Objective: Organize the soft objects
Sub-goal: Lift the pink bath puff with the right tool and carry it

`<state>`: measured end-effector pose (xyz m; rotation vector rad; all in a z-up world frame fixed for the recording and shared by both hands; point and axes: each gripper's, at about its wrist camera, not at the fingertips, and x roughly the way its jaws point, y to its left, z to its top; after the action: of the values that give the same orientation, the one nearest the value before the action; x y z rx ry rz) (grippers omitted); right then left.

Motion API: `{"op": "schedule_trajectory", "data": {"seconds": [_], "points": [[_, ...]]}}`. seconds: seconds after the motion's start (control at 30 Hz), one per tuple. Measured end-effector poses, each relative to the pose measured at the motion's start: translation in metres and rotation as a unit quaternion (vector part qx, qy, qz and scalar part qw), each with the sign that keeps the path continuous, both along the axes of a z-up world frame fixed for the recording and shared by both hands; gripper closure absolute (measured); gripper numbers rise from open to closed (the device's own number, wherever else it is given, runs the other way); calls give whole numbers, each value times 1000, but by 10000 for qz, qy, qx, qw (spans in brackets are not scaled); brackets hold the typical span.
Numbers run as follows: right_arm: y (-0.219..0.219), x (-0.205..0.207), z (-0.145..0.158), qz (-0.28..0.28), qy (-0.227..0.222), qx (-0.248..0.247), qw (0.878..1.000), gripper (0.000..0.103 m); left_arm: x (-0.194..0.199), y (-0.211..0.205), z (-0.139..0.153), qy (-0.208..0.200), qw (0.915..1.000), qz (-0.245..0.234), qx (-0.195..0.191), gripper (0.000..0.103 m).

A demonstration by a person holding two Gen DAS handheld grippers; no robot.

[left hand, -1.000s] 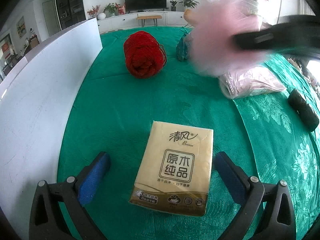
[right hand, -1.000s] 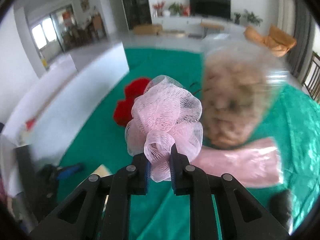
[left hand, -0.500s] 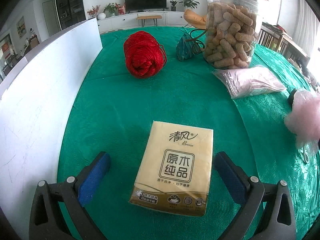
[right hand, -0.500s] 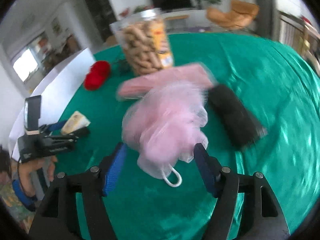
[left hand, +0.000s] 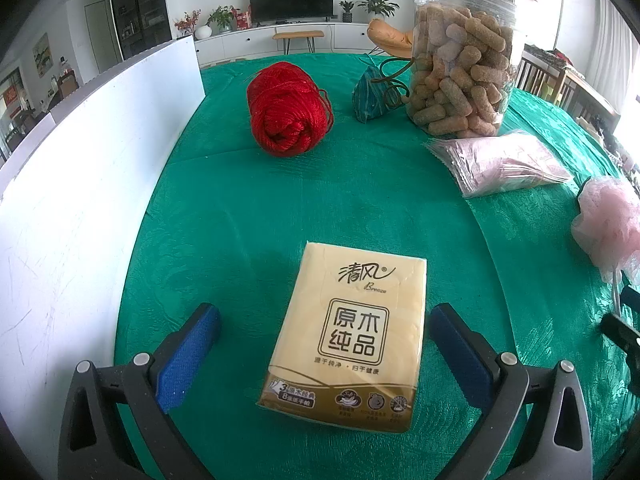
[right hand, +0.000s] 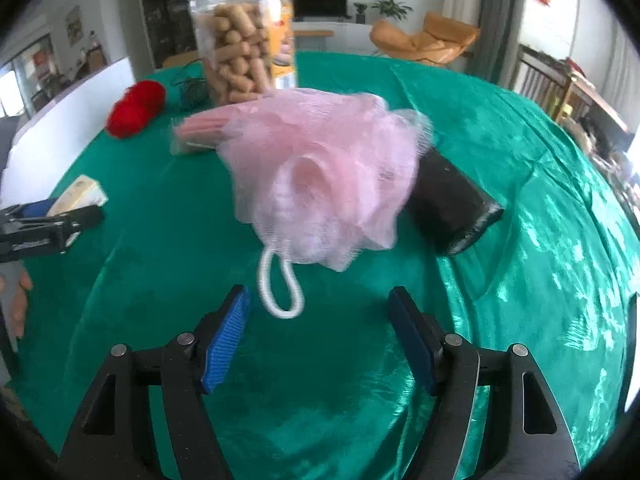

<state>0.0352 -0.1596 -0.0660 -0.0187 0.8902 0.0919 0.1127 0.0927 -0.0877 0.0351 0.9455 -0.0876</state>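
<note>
The right gripper has its jaws spread wide with nothing between them; the pink bath pouf lies on the counter just ahead, its white cord loop trailing toward the jaws. The left gripper is also wide open, a tissue pack lying flat between its pads, apparently untouched.

The pouf looks light and springy, and it rests against a black roll. I'd worry that a careless pass of the right jaws snags the cord loop and drags the pouf off its spot, or nudges the roll so it trundles away. On the left, closing off-centre could crumple the soft pack or skid it on the green cloth.

Counting: one pouf, one tissue pack, one red yarn ball, one teal bundle, one pink packet, one black roll, one clear jar of snacks, and a white board along the counter's left edge.
</note>
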Motion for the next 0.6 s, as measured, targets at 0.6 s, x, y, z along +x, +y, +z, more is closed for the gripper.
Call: {"op": "schedule_trajectory", "data": {"seconds": [0.6], "points": [[-29, -67, 68, 115, -2112, 1114, 9710, 20, 0, 0, 0, -1, 10000, 0, -2, 0]]}}
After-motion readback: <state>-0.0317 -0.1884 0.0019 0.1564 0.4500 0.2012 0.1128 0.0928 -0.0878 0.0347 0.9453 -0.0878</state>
